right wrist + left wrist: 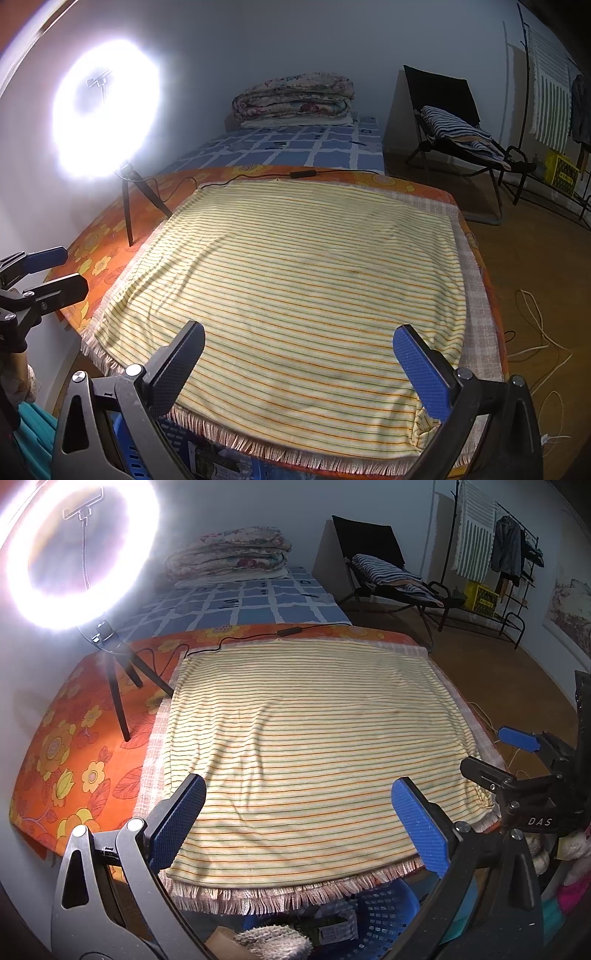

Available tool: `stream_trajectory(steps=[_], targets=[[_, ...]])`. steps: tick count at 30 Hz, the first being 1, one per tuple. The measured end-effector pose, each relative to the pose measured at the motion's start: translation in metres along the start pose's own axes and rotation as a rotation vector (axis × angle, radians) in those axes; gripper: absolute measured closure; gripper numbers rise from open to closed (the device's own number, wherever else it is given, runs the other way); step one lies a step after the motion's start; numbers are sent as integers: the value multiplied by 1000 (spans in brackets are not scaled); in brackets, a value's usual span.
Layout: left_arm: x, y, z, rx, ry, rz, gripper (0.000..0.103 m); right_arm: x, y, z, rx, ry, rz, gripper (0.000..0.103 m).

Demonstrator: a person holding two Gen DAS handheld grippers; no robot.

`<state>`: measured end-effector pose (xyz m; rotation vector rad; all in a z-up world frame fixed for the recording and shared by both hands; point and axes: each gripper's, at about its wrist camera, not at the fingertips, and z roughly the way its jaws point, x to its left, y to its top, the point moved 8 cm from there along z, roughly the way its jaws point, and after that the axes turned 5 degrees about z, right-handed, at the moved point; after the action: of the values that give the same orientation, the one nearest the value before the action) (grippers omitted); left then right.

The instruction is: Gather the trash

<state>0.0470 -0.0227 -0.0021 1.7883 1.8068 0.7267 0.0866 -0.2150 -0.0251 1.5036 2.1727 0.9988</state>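
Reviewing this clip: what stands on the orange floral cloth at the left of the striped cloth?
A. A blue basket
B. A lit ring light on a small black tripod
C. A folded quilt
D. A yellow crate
B. The ring light glows on its tripod, whose legs rest on the orange floral cloth just left of the striped cloth; the right wrist view shows the same.
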Motion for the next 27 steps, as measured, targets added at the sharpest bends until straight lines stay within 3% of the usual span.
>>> stream_trajectory(steps=[27], targets=[[4,-3,4,4,4,-2,1,-5,-7,1,13,-8,-13,0]])
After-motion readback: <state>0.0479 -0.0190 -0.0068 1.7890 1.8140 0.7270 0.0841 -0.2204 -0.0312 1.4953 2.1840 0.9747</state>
